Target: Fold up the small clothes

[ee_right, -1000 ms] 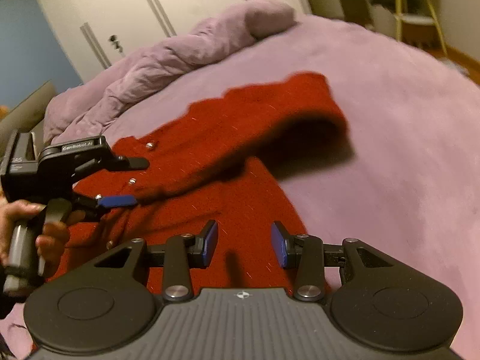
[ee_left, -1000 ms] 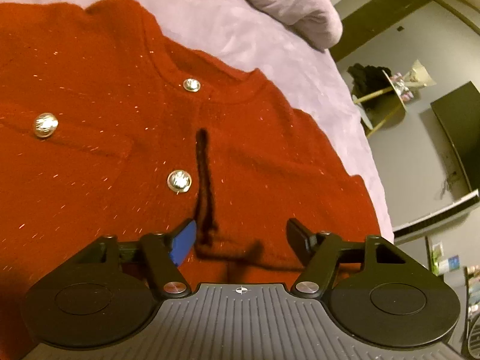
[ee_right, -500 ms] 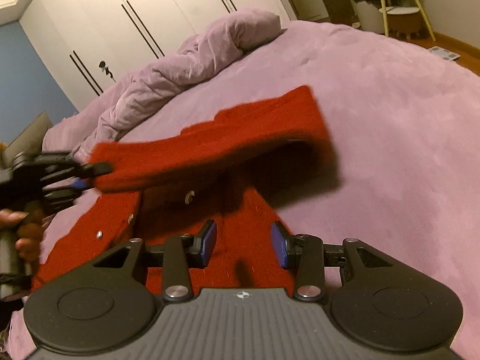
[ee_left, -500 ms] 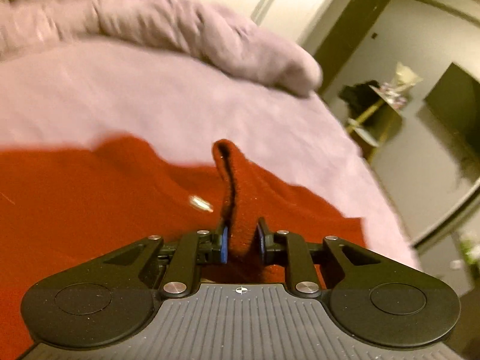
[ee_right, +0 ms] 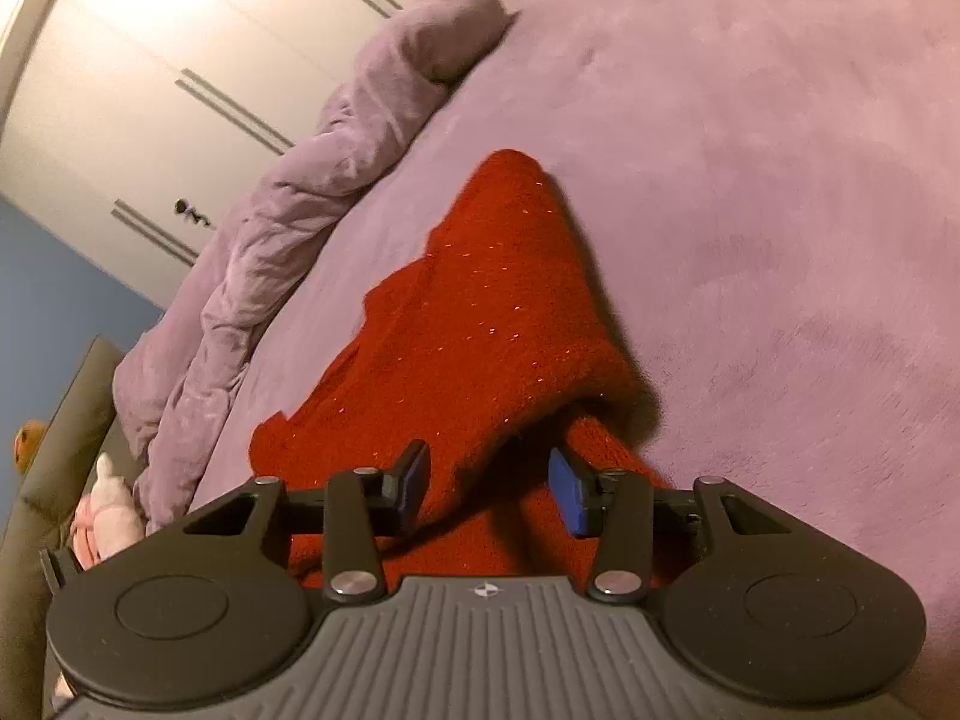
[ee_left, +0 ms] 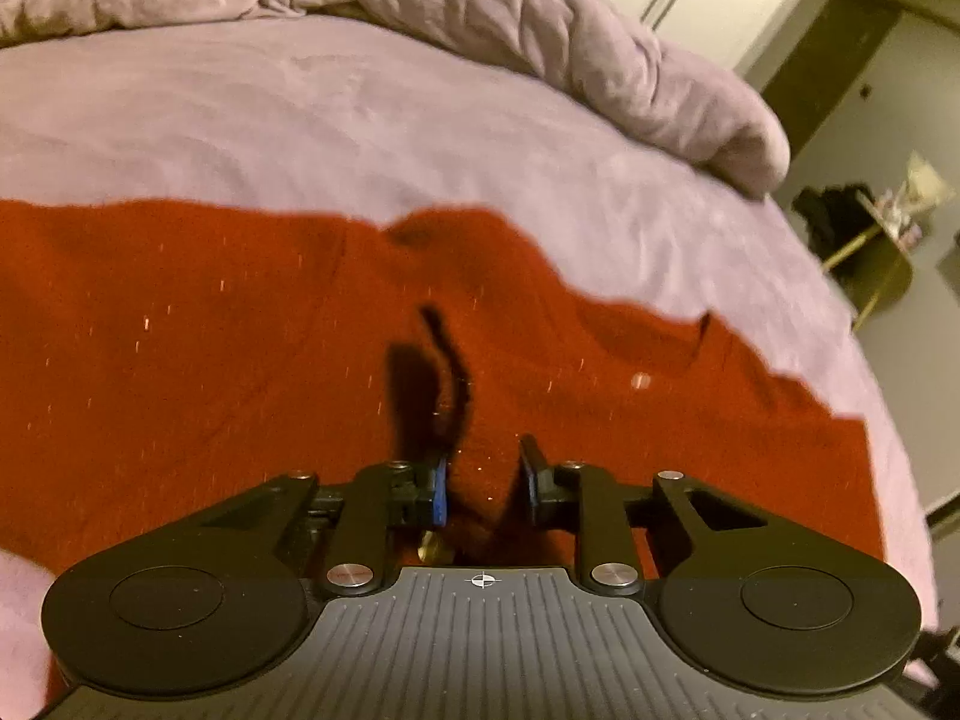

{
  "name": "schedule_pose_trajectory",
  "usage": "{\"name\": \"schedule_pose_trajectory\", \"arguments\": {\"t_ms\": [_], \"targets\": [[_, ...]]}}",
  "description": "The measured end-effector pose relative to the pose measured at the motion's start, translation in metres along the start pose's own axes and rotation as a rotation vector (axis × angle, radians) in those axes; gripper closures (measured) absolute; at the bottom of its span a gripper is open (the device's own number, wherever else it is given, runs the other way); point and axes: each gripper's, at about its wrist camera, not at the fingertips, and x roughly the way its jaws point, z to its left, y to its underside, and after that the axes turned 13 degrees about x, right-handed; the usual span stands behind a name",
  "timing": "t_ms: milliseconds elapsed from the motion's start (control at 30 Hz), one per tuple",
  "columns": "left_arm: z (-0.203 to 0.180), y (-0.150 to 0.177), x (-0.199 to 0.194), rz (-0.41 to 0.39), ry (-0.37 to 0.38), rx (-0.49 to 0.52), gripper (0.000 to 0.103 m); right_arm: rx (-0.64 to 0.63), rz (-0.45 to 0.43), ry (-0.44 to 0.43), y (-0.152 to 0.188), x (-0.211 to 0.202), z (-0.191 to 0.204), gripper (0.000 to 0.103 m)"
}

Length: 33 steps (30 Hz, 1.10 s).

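Note:
A red knit cardigan [ee_left: 210, 360] with gold buttons lies on the purple bed cover [ee_left: 300, 120], one side folded over the body. My left gripper [ee_left: 483, 480] hovers just above it with the jaws apart and cloth between them, not pinched. A gold button [ee_left: 641, 381] shows to the right. In the right wrist view the folded cardigan [ee_right: 480, 330] runs away from me in a long wedge. My right gripper [ee_right: 489, 489] is open and empty, low over its near end.
A rumpled purple duvet [ee_left: 540, 30] lies along the far side of the bed. White wardrobe doors [ee_right: 150, 90] stand behind it. A small side table [ee_left: 870, 252] stands off the right edge of the bed. A pink soft toy [ee_right: 105, 516] sits at the left.
My left gripper carried the pinched cardigan edge across, laid it down and opened. The lifted flap now lies flat on the body. My right gripper moved closer over the cardigan.

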Motion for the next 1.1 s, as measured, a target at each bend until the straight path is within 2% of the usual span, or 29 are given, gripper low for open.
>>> {"name": "schedule_pose_trajectory", "arguments": {"t_ms": [100, 233, 333, 400, 467, 500, 567, 633, 733, 800, 867, 933, 1000, 1033, 1067, 1100], "targets": [[0.002, -0.009, -0.026, -0.106, -0.005, 0.043, 0.08, 0.015, -0.018, -0.001, 0.0, 0.001, 0.001, 0.061], [0.01, -0.023, -0.05, -0.188, -0.084, 0.096, 0.08, 0.002, -0.034, 0.008, 0.004, 0.008, 0.01, 0.061], [0.026, -0.019, -0.047, -0.162, -0.15, 0.118, 0.08, 0.01, -0.034, 0.004, 0.007, 0.015, 0.015, 0.063], [0.035, -0.012, -0.045, -0.141, -0.155, 0.098, 0.08, 0.027, -0.036, 0.003, 0.006, 0.019, 0.014, 0.069], [0.043, -0.004, -0.04, -0.122, -0.154, 0.082, 0.08, 0.076, -0.04, -0.005, 0.005, 0.021, 0.009, 0.079], [0.045, 0.0, -0.039, -0.114, -0.151, 0.079, 0.08, 0.104, -0.049, -0.017, 0.005, 0.021, 0.005, 0.081], [0.043, 0.004, -0.035, -0.1, -0.136, 0.08, 0.08, 0.109, -0.068, -0.007, 0.003, 0.021, 0.003, 0.09], [0.036, 0.006, -0.037, -0.104, -0.118, 0.095, 0.08, 0.013, -0.117, 0.058, 0.004, 0.019, 0.009, 0.094], [0.024, 0.006, -0.034, -0.129, -0.072, 0.115, 0.079, -0.185, -0.236, 0.154, 0.012, 0.013, 0.023, 0.095], [0.016, 0.005, -0.026, -0.122, -0.108, 0.155, 0.079, -0.246, -0.226, 0.202, 0.017, 0.02, 0.027, 0.095], [0.02, 0.008, -0.015, -0.068, -0.124, 0.152, 0.079, -0.342, -0.209, 0.245, 0.023, 0.027, 0.033, 0.095], [0.028, 0.012, -0.012, -0.039, -0.122, 0.138, 0.078, -0.389, -0.175, 0.25, 0.024, 0.024, 0.039, 0.095], [0.036, 0.019, -0.016, -0.041, -0.13, 0.126, 0.074, -0.384, -0.151, 0.228, 0.022, 0.013, 0.044, 0.092], [0.039, 0.02, -0.02, -0.05, -0.15, 0.127, 0.071, -0.391, -0.159, 0.228, 0.024, 0.004, 0.046, 0.091], [0.041, 0.021, -0.024, -0.057, -0.169, 0.134, 0.062, -0.415, -0.187, 0.232, 0.026, -0.006, 0.049, 0.09], [0.043, 0.021, -0.029, -0.066, -0.201, 0.141, 0.057, -0.452, -0.234, 0.236, 0.032, -0.015, 0.054, 0.089]]}}
